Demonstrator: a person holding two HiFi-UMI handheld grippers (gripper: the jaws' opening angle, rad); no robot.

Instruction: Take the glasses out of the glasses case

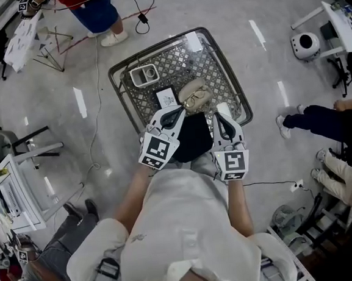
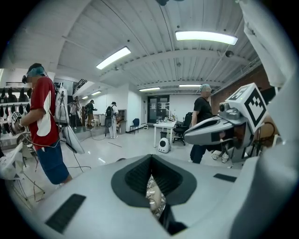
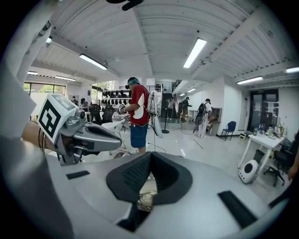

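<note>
We see the tan case point(image 1: 194, 95) on the wire table point(image 1: 205, 55), just above the middle of the head view. We cannot tell if it is open. Our left gripper point(image 1: 174, 114) points at its lower left side, just beside it. Our right gripper point(image 1: 222, 118) is near its lower right. Both have their jaws pressed together and hold nothing. A white box point(image 1: 144, 75) sits up and left of the case.
</note>
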